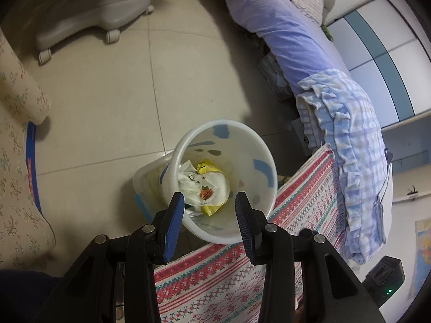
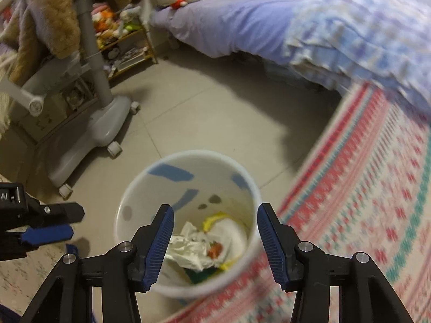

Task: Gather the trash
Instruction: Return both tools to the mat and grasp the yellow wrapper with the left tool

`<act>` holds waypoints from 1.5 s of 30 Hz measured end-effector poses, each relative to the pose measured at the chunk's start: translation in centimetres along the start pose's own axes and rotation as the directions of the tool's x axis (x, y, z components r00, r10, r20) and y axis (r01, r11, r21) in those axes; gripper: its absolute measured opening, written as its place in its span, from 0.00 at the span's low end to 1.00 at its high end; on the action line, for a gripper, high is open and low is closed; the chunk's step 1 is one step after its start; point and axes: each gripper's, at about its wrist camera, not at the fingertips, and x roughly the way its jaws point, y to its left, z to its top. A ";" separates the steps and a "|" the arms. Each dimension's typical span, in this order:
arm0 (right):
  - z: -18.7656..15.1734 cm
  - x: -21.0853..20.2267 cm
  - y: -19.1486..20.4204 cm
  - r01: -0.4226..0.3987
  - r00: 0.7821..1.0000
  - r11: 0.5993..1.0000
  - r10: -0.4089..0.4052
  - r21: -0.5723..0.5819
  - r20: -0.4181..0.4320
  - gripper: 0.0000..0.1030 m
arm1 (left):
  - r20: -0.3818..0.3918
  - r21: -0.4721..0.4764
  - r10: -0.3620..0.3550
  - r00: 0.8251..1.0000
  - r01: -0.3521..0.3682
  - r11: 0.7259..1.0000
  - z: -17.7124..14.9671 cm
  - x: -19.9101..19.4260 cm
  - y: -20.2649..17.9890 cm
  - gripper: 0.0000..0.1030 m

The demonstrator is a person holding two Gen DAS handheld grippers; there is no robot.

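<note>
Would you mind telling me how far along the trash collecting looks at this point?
Done: crumpled white paper and a yellow wrapper already lie inside the white bin. In hand: nothing; the left gripper and the right gripper are both open and empty above the bin. Left: no loose trash shows on the tiled floor or the patterned rug in these views.

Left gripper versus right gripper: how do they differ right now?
The left gripper has its blue pads set closer together; the right gripper is spread wider, spanning most of the white bin. The left gripper's view is sharp; the right gripper's view is motion-blurred over the patterned rug. Both are open, hold nothing, and point down at the crumpled trash in the bin.
</note>
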 end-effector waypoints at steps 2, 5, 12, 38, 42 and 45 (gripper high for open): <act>-0.5 -1.3 -1.1 0.022 1.000 0.999 -0.022 0.026 0.004 0.55 | 0.012 0.030 -0.003 1.000 0.002 1.000 -0.9 -0.6 -1.0 0.40; -1.1 -4.1 -2.3 0.038 0.999 0.999 -0.039 0.038 0.023 0.55 | 0.044 0.094 -0.018 0.999 0.014 0.995 -2.5 -2.0 -2.9 0.40; -2.6 -13.5 -6.6 0.090 0.992 0.993 -0.096 0.082 0.082 0.57 | 0.034 0.305 -0.130 0.991 0.114 0.946 -9.0 -6.3 -8.4 0.41; -11.5 -31.4 -33.0 0.242 0.919 0.785 -0.373 0.571 0.124 0.67 | -0.318 0.738 -0.018 0.948 0.260 0.623 -28.2 1.0 -31.4 0.55; -12.4 -30.8 -35.0 0.249 0.928 0.743 -0.366 0.622 0.065 0.67 | -0.291 0.763 0.052 0.955 0.199 0.615 -27.1 5.7 -33.3 0.58; -13.1 -30.0 -35.9 0.243 0.940 0.718 -0.341 0.652 0.025 0.67 | -0.288 0.764 0.067 0.955 0.187 0.617 -26.3 9.4 -33.7 0.64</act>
